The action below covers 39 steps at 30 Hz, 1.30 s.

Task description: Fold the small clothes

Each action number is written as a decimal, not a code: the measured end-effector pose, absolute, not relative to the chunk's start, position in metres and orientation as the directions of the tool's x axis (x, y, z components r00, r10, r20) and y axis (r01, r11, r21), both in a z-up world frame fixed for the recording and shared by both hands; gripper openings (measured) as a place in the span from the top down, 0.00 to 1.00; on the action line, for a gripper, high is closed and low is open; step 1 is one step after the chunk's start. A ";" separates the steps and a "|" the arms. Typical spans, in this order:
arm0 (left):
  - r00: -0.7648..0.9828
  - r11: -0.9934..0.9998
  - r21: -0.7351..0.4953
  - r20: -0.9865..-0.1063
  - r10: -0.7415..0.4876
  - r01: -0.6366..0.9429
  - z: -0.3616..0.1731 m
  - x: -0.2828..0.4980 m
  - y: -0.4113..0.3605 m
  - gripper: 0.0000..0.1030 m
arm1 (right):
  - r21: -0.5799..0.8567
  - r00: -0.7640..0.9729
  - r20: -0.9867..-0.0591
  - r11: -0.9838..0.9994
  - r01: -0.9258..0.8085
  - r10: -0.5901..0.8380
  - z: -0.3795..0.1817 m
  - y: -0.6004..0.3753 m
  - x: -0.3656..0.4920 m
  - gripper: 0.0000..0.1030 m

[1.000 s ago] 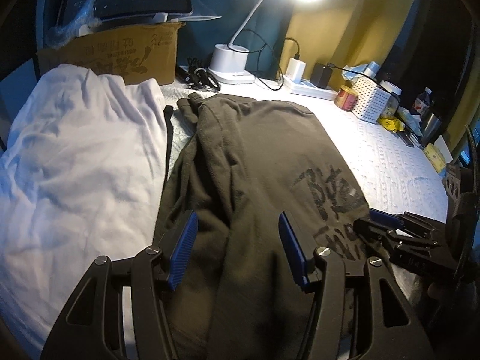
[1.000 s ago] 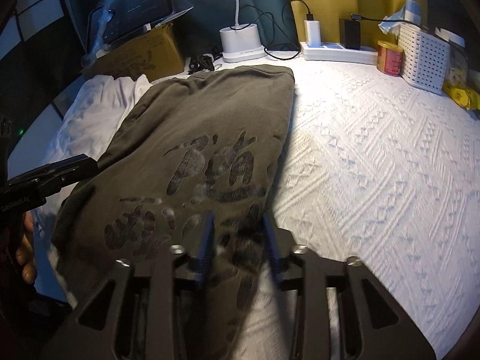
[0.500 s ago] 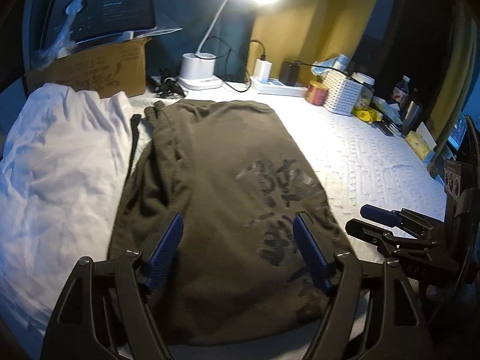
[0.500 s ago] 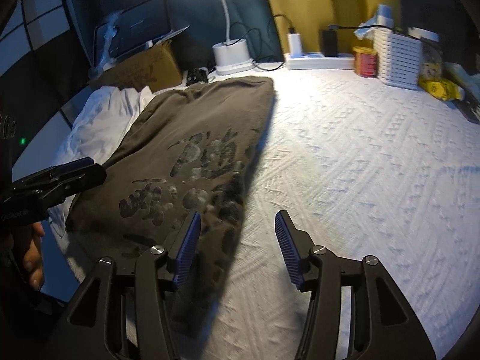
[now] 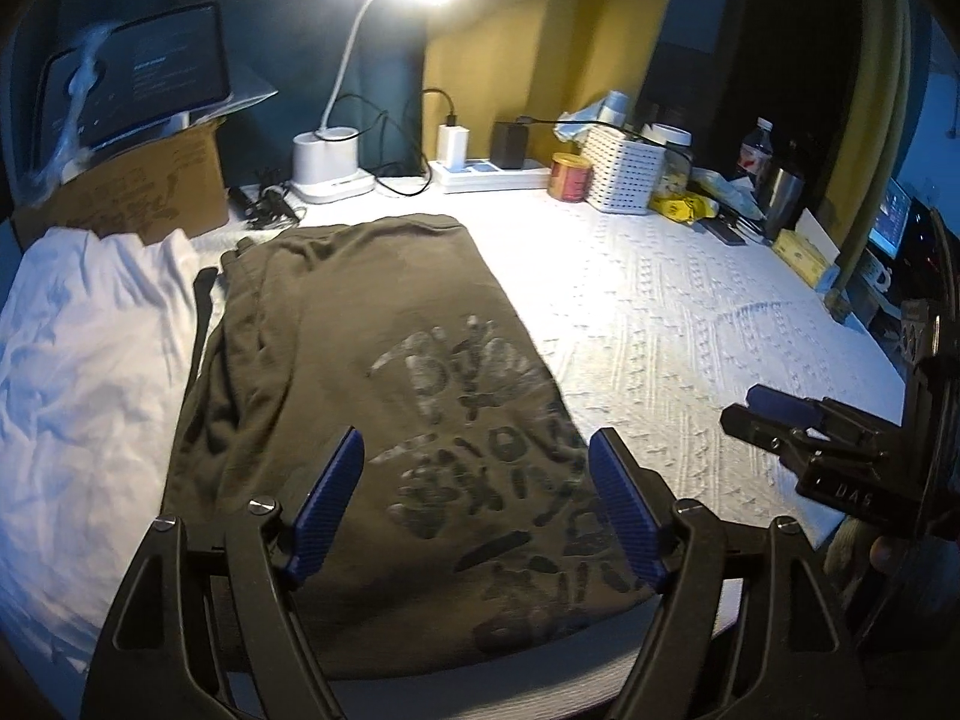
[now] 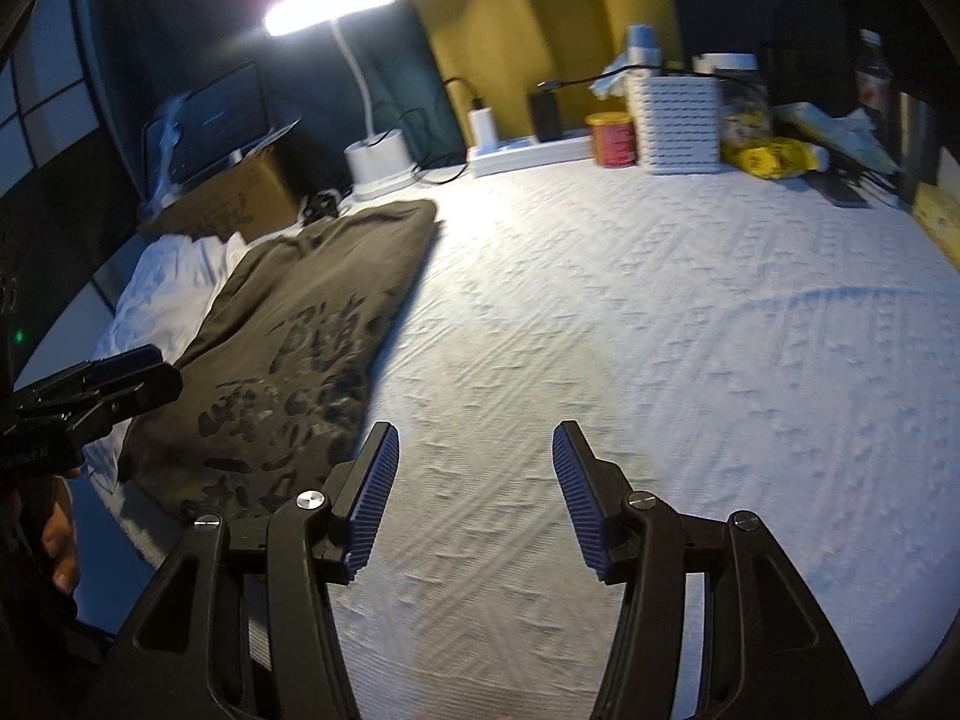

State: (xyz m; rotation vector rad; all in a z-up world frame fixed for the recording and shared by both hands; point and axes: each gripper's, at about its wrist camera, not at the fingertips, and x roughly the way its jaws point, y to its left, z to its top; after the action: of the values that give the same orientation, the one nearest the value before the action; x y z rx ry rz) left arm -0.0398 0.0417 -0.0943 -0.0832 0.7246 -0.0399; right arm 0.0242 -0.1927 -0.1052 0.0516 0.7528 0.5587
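Presently: folded olive-brown printed cotton garment (image 5: pixel 372 396), soft, light, floppy; grip near corners. Left tongs (image 5: pixel 477 510), right tongs (image 6: pixel 474 498) spread, empty.

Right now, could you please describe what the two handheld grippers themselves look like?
Both match: the left gripper and right gripper have black plastic frames with triangular cut-outs, silver screw heads at the pivots, and blue ribbed pads lining each finger. In the left wrist view, the right gripper carries faint pale lettering, too blurred to read. No cables show.
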 end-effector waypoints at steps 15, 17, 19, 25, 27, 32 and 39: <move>0.808 0.995 -0.055 -0.582 -0.096 0.079 -0.063 -0.045 0.003 0.11 | 0.202 0.695 -0.584 0.904 -0.377 0.421 -0.079 -0.253 0.012 0.27; 0.819 0.996 -0.054 -0.566 -0.095 0.078 -0.057 -0.046 0.000 0.11 | 0.193 0.714 -0.565 0.907 -0.373 0.414 -0.072 -0.259 0.008 0.25; 0.829 0.996 -0.049 -0.552 -0.090 0.075 -0.051 -0.047 -0.002 0.11 | 0.186 0.729 -0.551 0.911 -0.367 0.406 -0.065 -0.264 0.006 0.25; 0.853 0.997 -0.021 -0.517 -0.074 0.074 -0.036 -0.050 -0.008 0.02 | 0.164 0.767 -0.515 0.923 -0.349 0.382 -0.045 -0.279 -0.001 0.25; 0.861 0.997 -0.014 -0.503 -0.072 0.075 -0.031 -0.051 -0.010 0.02 | 0.156 0.775 -0.509 0.926 -0.343 0.373 -0.039 -0.282 -0.002 0.25; 0.882 0.997 0.024 -0.467 -0.056 0.076 -0.016 -0.055 -0.014 0.02 | 0.121 0.815 -0.476 0.943 -0.311 0.330 -0.020 -0.293 -0.006 0.25; 0.917 0.993 0.048 -0.391 -0.081 0.108 0.006 -0.065 -0.017 0.02 | 0.081 0.859 -0.431 0.960 -0.268 0.276 0.007 -0.302 -0.012 0.25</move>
State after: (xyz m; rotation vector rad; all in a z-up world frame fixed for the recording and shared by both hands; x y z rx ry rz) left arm -0.0646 -0.0166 0.0056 0.0686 0.3986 -0.0969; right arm -0.0122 -0.3016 0.0070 0.0181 0.4551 0.2851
